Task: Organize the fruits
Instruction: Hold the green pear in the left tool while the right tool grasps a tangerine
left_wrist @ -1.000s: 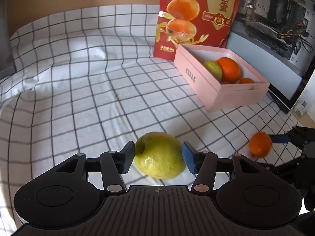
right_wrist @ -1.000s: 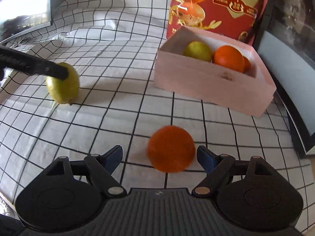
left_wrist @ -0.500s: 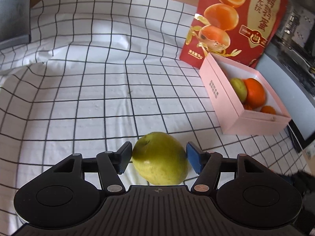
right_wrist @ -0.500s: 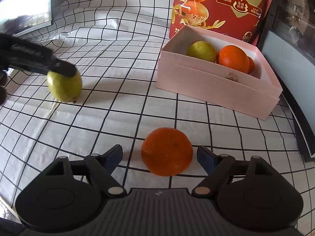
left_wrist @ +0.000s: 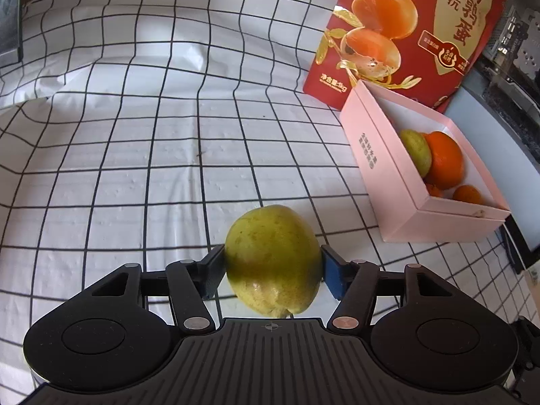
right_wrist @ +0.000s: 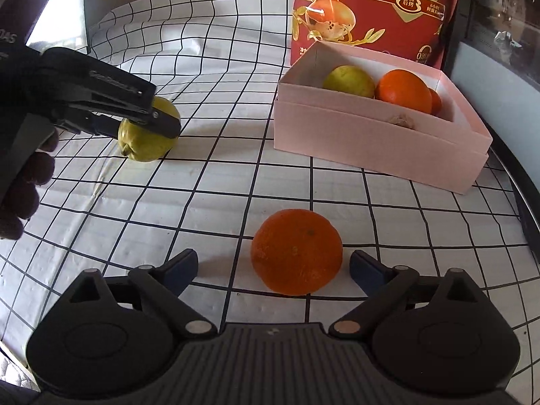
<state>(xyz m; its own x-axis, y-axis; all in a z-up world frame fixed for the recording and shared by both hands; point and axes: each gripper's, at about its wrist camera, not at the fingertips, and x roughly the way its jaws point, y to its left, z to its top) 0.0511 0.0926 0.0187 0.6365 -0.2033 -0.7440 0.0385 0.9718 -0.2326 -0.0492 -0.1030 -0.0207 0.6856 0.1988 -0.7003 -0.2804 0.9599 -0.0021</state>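
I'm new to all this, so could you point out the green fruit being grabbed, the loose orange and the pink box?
Green fruit (left_wrist: pixel 270 256): left wrist view, its front skin.
Loose orange (right_wrist: pixel 296 251): right wrist view, its middle.
Pink box (right_wrist: pixel 371 141): right wrist view, near wall.

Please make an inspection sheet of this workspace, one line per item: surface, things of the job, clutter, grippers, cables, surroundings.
Surface: white cloth with black grid, wrinkled at the far side.
Job's things: green pear between the left pads; loose orange on the cloth; pink box holding another pear and oranges.
Clutter: red food bag standing behind the box.
Grippers: left gripper closing, pads touching the pear; right gripper opening, the loose orange between its pads, untouched.
Cables: nothing seen clearly.
Surroundings: dark equipment at the right edge; a hand holds the left gripper.
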